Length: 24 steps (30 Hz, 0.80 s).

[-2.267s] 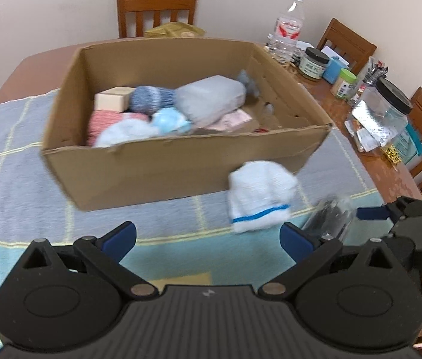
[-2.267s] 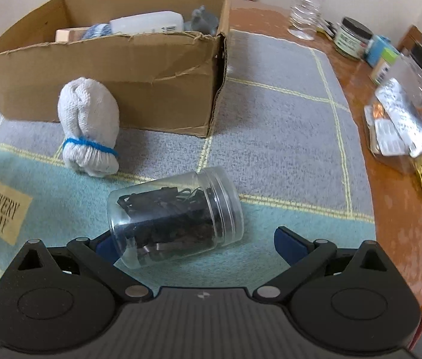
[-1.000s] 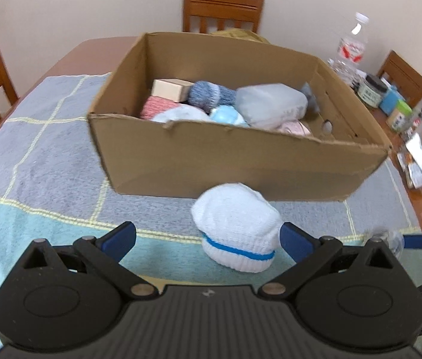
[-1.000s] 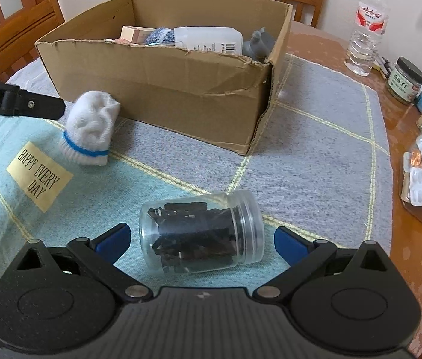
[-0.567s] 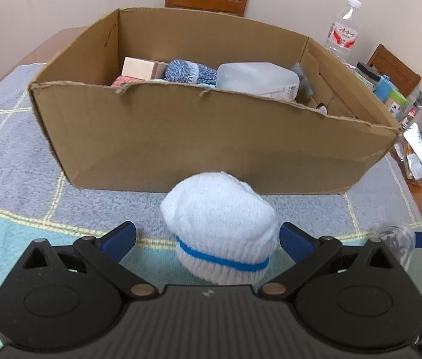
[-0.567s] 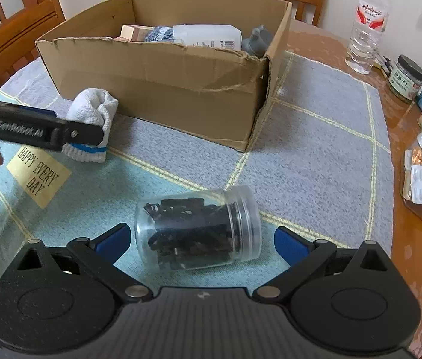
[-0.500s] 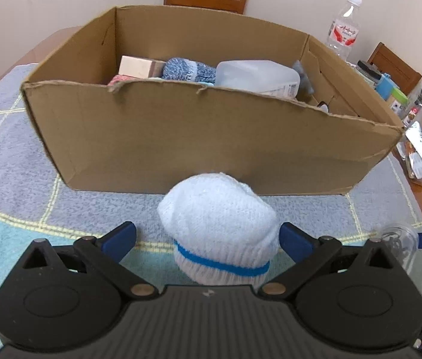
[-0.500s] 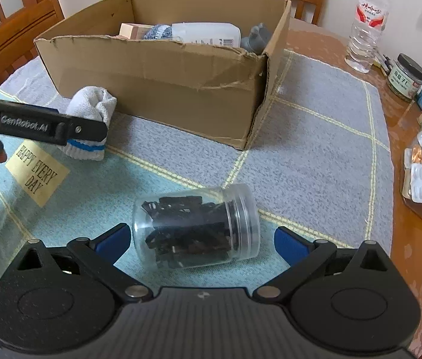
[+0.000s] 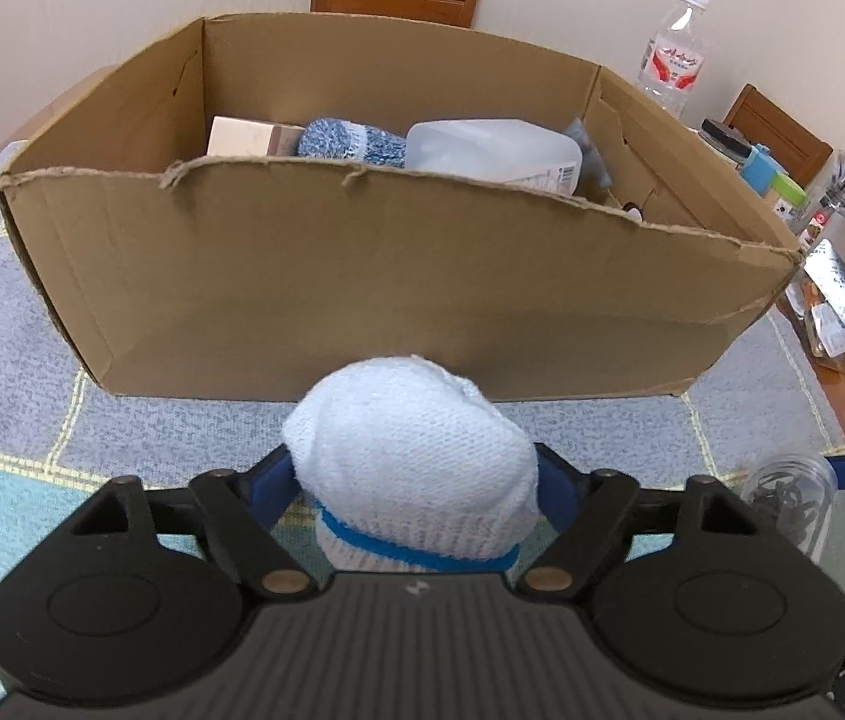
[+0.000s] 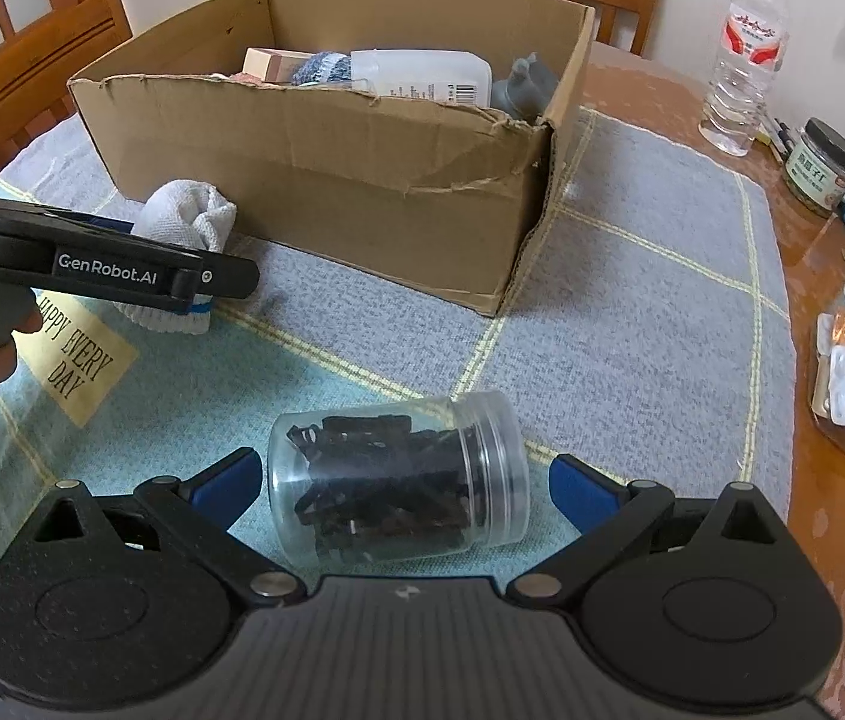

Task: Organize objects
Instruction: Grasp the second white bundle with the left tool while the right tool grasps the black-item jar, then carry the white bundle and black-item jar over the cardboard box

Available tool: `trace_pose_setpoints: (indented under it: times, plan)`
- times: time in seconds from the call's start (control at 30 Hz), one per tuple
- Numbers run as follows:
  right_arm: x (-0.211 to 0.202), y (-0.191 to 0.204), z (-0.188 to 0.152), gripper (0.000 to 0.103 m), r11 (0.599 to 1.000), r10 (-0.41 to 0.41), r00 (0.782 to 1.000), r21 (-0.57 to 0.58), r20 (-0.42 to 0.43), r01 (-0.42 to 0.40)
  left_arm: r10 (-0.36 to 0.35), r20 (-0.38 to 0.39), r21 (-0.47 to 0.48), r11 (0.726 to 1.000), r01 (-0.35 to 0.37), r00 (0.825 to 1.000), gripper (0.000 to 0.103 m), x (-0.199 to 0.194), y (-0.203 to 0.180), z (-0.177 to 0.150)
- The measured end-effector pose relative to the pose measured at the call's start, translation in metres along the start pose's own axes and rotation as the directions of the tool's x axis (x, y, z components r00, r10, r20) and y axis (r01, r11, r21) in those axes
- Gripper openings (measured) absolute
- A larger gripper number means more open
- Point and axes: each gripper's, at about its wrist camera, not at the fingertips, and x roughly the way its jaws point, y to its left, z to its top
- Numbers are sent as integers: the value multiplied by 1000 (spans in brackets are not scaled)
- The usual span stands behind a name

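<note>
Wooden dining chairs ring a table spread with a grey and teal checked cloth (image 10: 650, 276), and on that cloth the cardboard box (image 9: 362, 276) serves as the landmark for everything else.

Half a second ago the left gripper (image 9: 416, 483) stood wide open with the rolled white sock (image 9: 413, 474) lying between its fingers; now the blue pads have closed in against the sock's two sides, so the tongs are narrowed onto it and appear to have it clamped. The sock sits just in front of the box's near wall, seemingly not yet lifted from the cloth, though the contact underneath is hidden. That closing marks the change from approach to grasp: the next step is likely a lift over the torn front rim into the box, where a blue knitted sock (image 9: 350, 141), a translucent jug (image 9: 494, 153) and a small carton (image 9: 242, 135) already lie.

Further out from the box, toward the table's near edge, the right gripper (image 10: 401, 483) is spread wide, its fingers flanking the clear jar of black clips (image 10: 398, 486) lying on its side, not gripping it. It has barely shifted over the last second.
</note>
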Motion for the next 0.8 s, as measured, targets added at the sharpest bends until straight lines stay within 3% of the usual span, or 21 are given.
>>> trace_pose_setpoints:
  times: [0.17,0.23,0.4,0.63,0.8]
  plan:
    - [0,2,2,98,1000,-17,1000,-16,-1,17,-11,-4,9,1000,11,1000,75,-2,1,1]
    - [1,2,3,90,1000,-13,1000,-22,-13,12,-16,-10,26,1000,16,1000,74,-3,0,3]
    - [5,3,4,81,1000,-8,999,-26,-49,7,-43,-37,73,996,45,998,73,-8,0,7]
    - [4,-4,7,80,999,-9,997,49,-77,13,-84,-51,170,981,92,995,72,-34,3,17]
    - [-9,-9,17,80,996,22,995,88,-96,-14,-137,-79,257,954,153,987,72,-67,3,30]
